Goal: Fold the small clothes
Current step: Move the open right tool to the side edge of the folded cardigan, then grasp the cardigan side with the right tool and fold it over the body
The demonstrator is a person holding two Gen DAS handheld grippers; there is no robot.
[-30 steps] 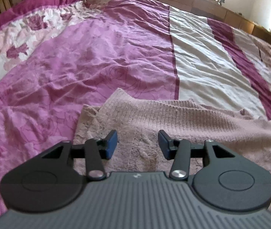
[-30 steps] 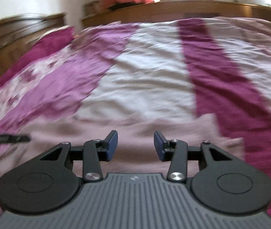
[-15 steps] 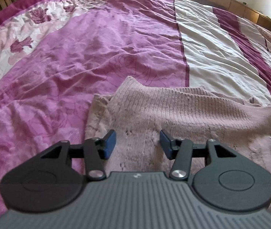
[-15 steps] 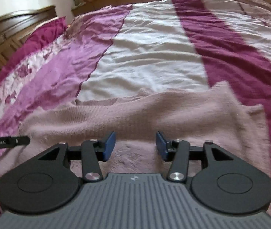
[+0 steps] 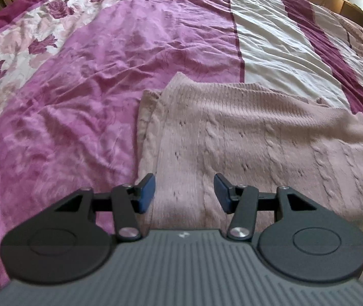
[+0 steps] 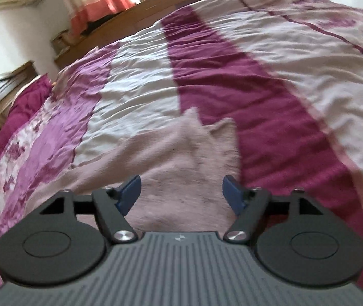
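The left tool (image 5: 184, 195) hangs over a folded pink knit sweater (image 5: 253, 137), its 2 blue pads spread apart, on a purple-striped bedspread (image 5: 105, 76).

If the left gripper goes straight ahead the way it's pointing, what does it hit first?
Most likely the pink knit sweater: the open left gripper points at it, nothing between. Height above the cloth is unclear.
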